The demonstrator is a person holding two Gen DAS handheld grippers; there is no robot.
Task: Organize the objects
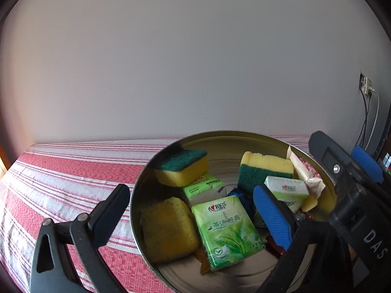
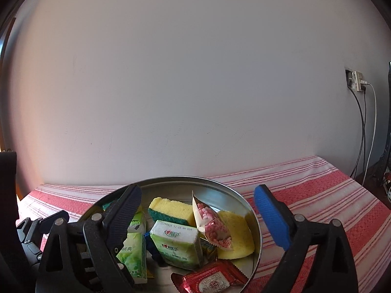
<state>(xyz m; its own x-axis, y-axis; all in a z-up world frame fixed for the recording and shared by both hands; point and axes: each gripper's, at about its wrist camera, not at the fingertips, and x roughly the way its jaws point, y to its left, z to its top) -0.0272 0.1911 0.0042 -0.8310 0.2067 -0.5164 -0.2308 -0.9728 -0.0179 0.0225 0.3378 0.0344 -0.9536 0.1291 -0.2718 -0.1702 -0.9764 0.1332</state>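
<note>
Both the left claw (image 1: 191, 216) and right claw (image 2: 200, 222) hover released over a metal tin (image 1: 221, 135) of sponges and tissue packs on the striped tabletop (image 1: 73, 171), likely choosing; next, close on the tissue pack (image 1: 227, 229) at the left view's six o'clock

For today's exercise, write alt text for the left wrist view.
A round metal tin on a red-and-white striped cloth holds yellow-green sponges and green tissue packs. The open left gripper hovers over its near left rim, before a plain wall.
</note>
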